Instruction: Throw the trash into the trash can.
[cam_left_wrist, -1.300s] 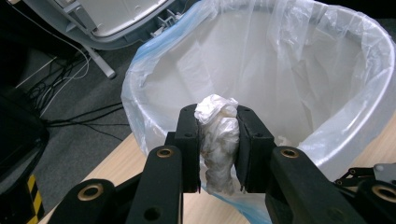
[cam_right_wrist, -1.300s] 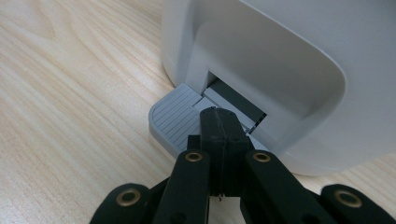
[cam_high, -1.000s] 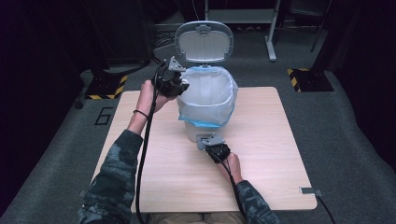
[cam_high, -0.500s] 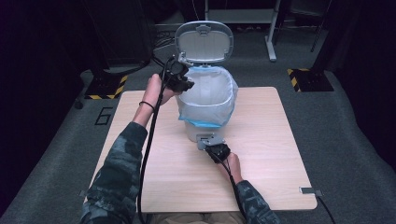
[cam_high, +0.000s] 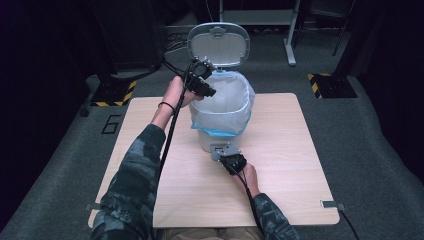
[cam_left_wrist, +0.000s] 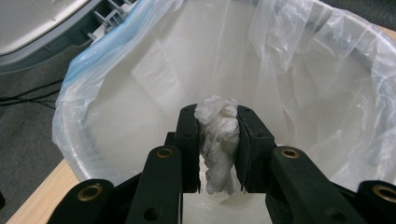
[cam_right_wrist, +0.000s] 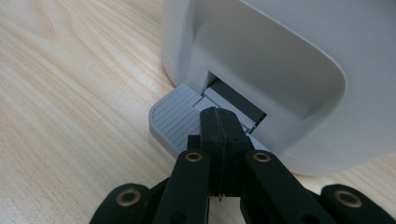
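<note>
- L gripper (cam_left_wrist: 218, 140): jaws are closed on a crumpled white tissue wad (cam_left_wrist: 217, 140); wad is pinched between the two black jaws, its top bulging just above the tips, its lower end hanging below them.
- In high view the L gripper (cam_high: 206, 90) is held at the bin's left rim, over the opening, w/ the left hand (cam_high: 176, 92) behind it and its cable trailing back along the forearm.
- Wad is thus seen above the mouth of the bin, over the liner; no contact w/ the liner can be made out.
- R gripper (cam_right_wrist: 219, 123): jaws are shut together, nothing held betw. them; tips are set on the grey ribbed pedal (cam_right_wrist: 175, 119) at the bin's base.
- In high view the R gripper (cam_high: 227, 156) is seen low at the bin's front foot, right hand (cam_high: 248, 175) behind it resting near the tabletop.
- White pedal bin (cam_high: 210, 140) stands near the table's centre-back; lid (cam_high: 218, 44) is raised upright behind it.
- Clear plastic liner (cam_left_wrist: 327, 70) w/ a blue edge is draped over the rim and folded down outside; inside looks white and bare apart from liner folds.
- Light wood table (cam_high: 295, 165) carries the bin; camo-pattern sleeves (cam_high: 132, 190) come in from the bottom edge.
- Grey carpet floor (cam_high: 380, 150) surrounds the table; yellow-black striped markers sit on it at left and right.
</note>
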